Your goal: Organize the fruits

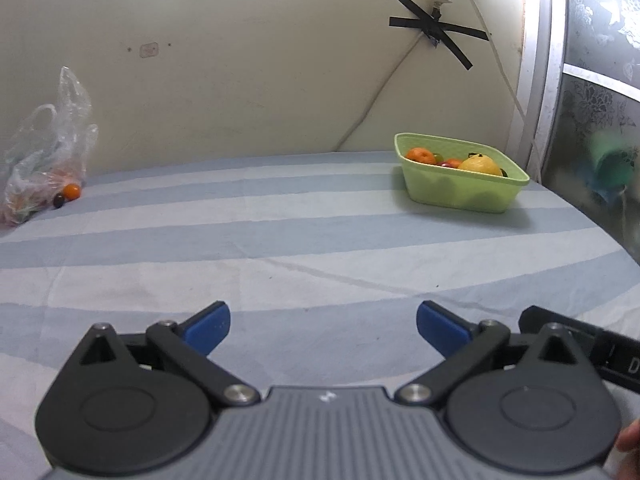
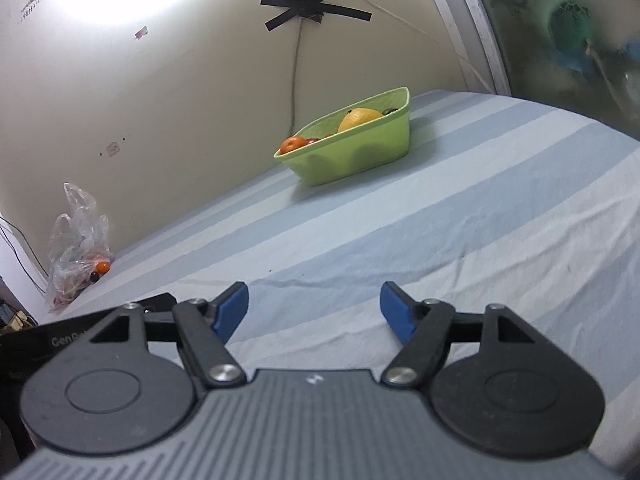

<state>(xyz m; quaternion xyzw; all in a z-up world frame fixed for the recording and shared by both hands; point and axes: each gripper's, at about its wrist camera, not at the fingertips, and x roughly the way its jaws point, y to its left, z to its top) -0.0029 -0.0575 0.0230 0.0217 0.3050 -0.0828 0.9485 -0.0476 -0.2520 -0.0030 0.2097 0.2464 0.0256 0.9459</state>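
Observation:
A light green basket (image 1: pixel 460 192) (image 2: pixel 352 160) stands on the striped cloth at the far right, near the wall. In it lie an orange (image 1: pixel 420 156) (image 2: pixel 292 145), a large yellow fruit (image 1: pixel 480 165) (image 2: pixel 358 118) and something red. At the far left a clear plastic bag (image 1: pixel 44 160) (image 2: pixel 78 252) leans on the wall, with a small orange fruit (image 1: pixel 72 191) (image 2: pixel 103 267) and a dark one (image 1: pixel 59 200) at its mouth. My left gripper (image 1: pixel 323 326) is open and holds nothing, low over the near cloth. My right gripper (image 2: pixel 314 308) is open too, also well short of the fruit.
The blue-and-white striped cloth (image 1: pixel 280 248) covers the whole surface between grippers and basket. Black tape and a cable (image 1: pixel 436 30) run down the cream wall behind the basket. A patterned glass panel (image 1: pixel 592 80) bounds the right side. The right gripper's body (image 1: pixel 580 344) shows beside my left one.

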